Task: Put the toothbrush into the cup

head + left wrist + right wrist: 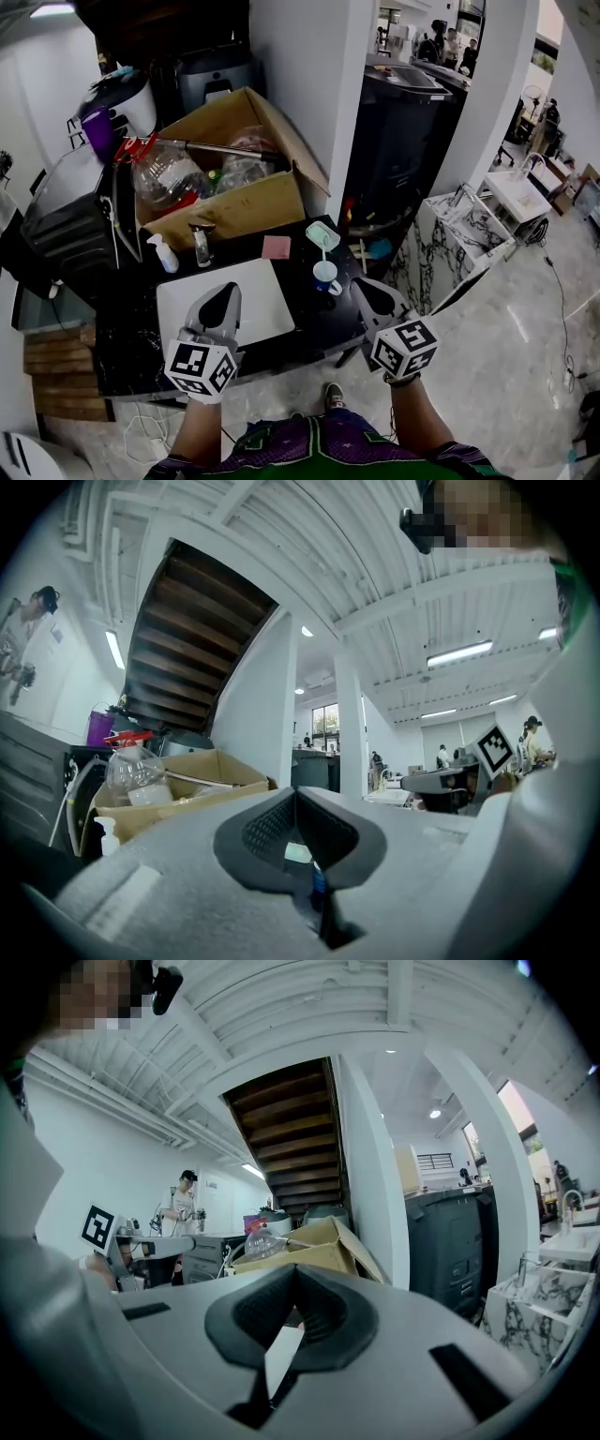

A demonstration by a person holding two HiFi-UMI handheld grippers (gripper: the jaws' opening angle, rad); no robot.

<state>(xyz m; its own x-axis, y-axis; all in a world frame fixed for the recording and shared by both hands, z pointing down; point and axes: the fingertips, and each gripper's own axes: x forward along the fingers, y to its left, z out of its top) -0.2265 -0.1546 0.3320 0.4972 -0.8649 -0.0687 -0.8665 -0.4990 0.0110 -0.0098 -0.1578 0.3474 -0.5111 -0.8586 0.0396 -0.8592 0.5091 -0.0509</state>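
Left tongs (229,291) and right tongs (362,285) are both closed, empty.

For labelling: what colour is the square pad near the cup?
The pad is pink; best in head view.

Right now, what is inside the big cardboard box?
A clear plastic bottle with a red top, a long rod and crumpled clear plastic. Whatever lies beneath them in the cardboard box is covered.

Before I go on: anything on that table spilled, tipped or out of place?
Nothing spilled that I can see. The cup stands upright beside the white mat. Only the cardboard box behind looks messy: a big clear bottle lies on its side in it, one flap splayed out.
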